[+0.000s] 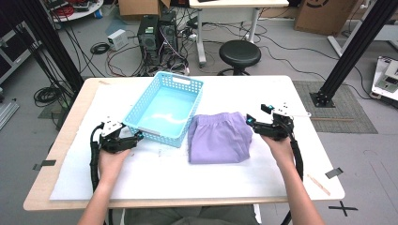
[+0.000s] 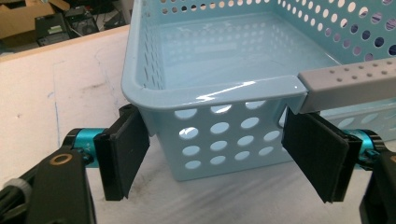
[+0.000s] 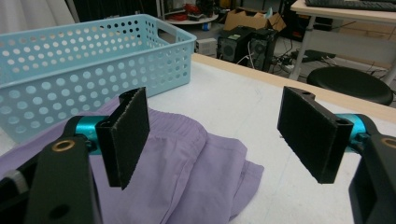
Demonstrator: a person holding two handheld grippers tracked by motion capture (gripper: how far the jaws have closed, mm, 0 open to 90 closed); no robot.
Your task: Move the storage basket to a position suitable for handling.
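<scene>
Currently folded lilac cloth garment (image 1: 219,137) is lying on the white table (image 1: 155,176), touching perforated light-blue plastic basket (image 1: 165,107). Both left gripper (image 2: 215,158) and right gripper (image 3: 219,135) are being held wide open, empty. Risk: folds being undone by a one-layer pinch.

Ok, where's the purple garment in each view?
High view: purple garment lies folded at table centre, right of the blue basket.
Left gripper view: not in it.
Right gripper view: garment low, under the open jaws.
Shared landmark: the blue basket.
</scene>
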